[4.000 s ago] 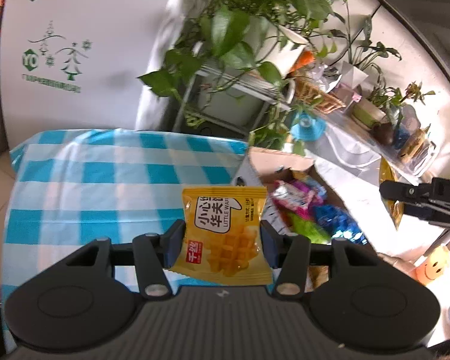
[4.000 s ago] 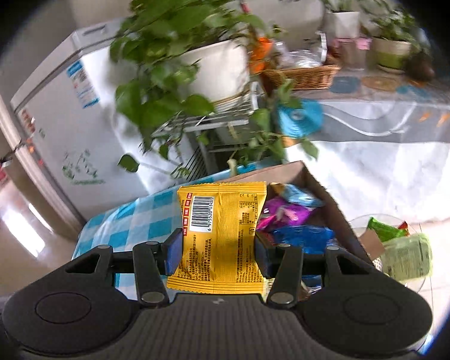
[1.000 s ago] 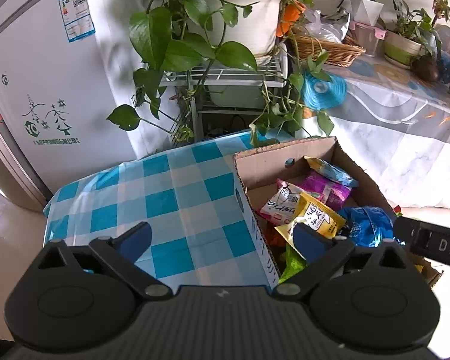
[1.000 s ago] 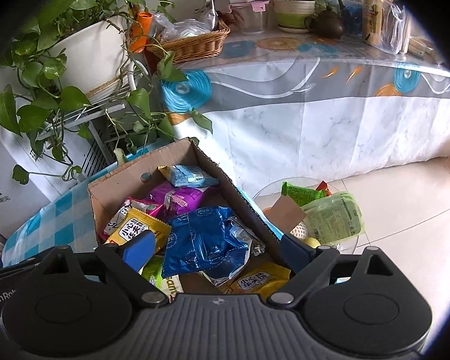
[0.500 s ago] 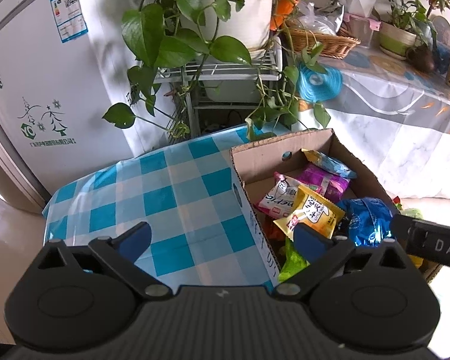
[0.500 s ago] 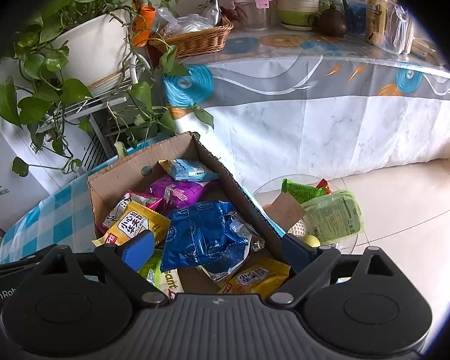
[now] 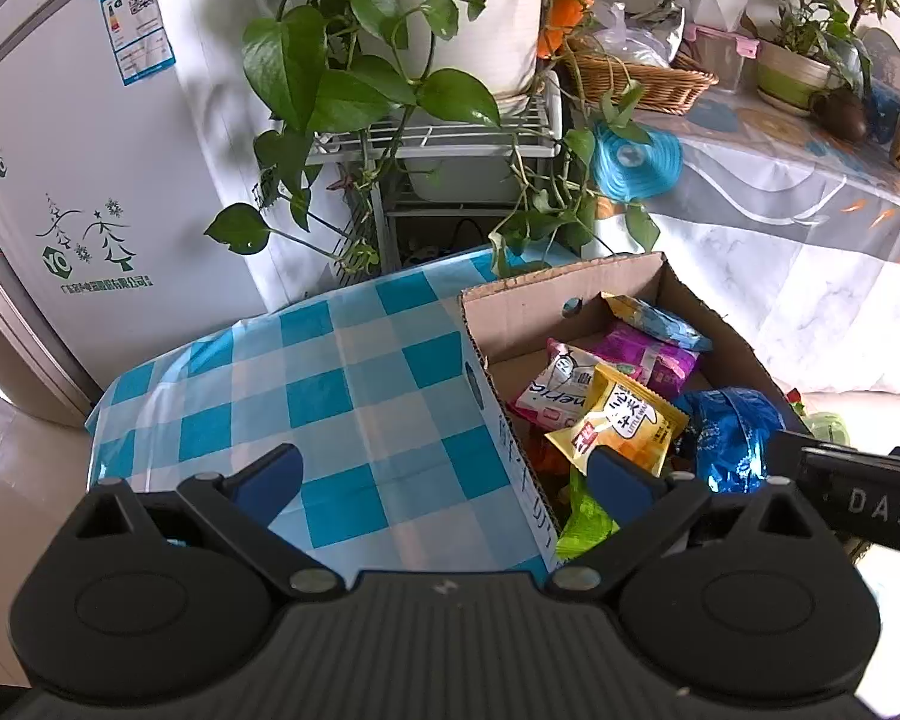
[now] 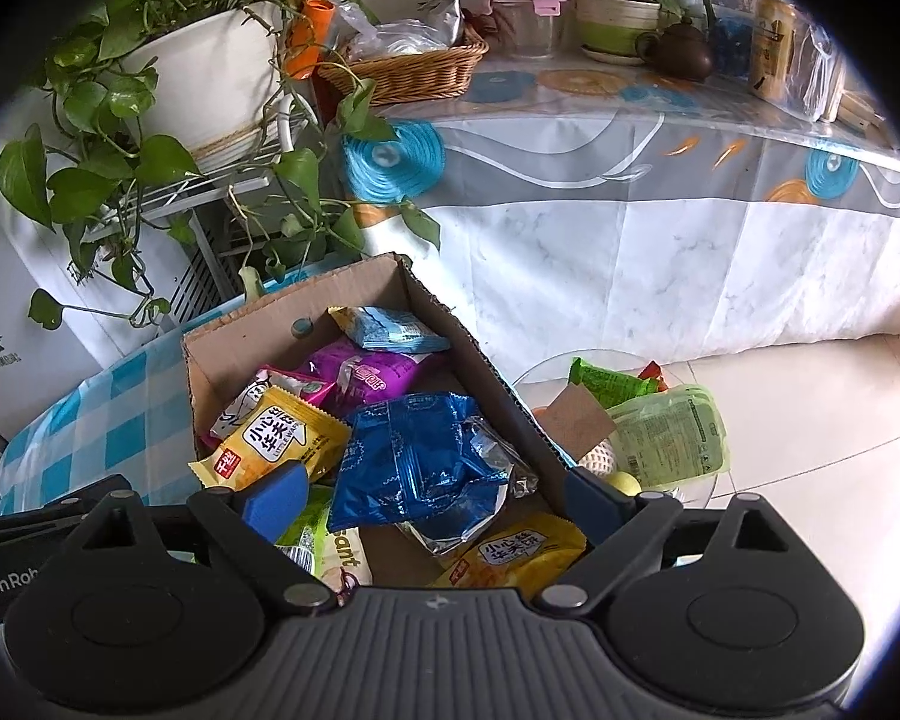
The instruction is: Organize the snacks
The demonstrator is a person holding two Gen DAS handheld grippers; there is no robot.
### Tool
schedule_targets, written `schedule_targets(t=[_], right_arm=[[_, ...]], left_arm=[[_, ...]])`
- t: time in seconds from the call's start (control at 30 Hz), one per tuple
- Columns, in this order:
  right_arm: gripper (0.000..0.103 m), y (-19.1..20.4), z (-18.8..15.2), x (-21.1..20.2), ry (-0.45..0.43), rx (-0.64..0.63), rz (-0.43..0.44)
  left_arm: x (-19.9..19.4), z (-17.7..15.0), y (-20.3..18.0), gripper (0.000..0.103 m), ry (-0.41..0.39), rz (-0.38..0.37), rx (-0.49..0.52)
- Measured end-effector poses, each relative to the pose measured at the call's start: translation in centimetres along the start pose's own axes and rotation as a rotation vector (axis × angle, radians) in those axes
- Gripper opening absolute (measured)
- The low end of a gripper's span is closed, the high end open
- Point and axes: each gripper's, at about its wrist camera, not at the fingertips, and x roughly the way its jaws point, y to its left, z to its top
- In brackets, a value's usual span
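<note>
A cardboard box (image 7: 528,300) (image 8: 246,336) stands on the blue checked tablecloth (image 7: 354,396) and holds several snack packets. A yellow waffle packet (image 7: 621,429) (image 8: 276,441) lies on top at its left side. A second yellow waffle packet (image 8: 519,552) lies at the near end, beside a blue foil bag (image 8: 426,462) (image 7: 729,438). A purple packet (image 8: 372,375) and a light blue packet (image 8: 387,327) lie at the far end. My left gripper (image 7: 444,474) is open and empty over the box's left wall. My right gripper (image 8: 432,495) is open and empty above the box.
A potted trailing plant (image 7: 450,30) on a white wire rack stands behind the table. A white fridge (image 7: 90,138) is at the left. A cloth-covered table (image 8: 660,180) with a wicker basket (image 8: 408,69) and pots is at the right. A glass bowl of packets (image 8: 654,420) sits beside the box.
Four seconds ago each gripper was shut on a yellow waffle packet; both packets now lie in the box and both grippers are open. Over the last second both grippers drew back slightly.
</note>
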Motion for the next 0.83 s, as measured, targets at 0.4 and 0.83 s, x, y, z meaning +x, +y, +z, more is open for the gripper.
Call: schedule_targets(t=[0.4,0.83], right_arm=[[0.096,0.3,0.0,0.0,0.0,-0.013,-0.001],[0.096,1.0,-0.1,0.1,0.0,-0.038,0.005]], left_arm=[[0.1,-0.2,0.1,0.1,0.007,0.007,0.002],[0.1,-0.7,1.1,0.1,-0.003,-0.002,-0.004]])
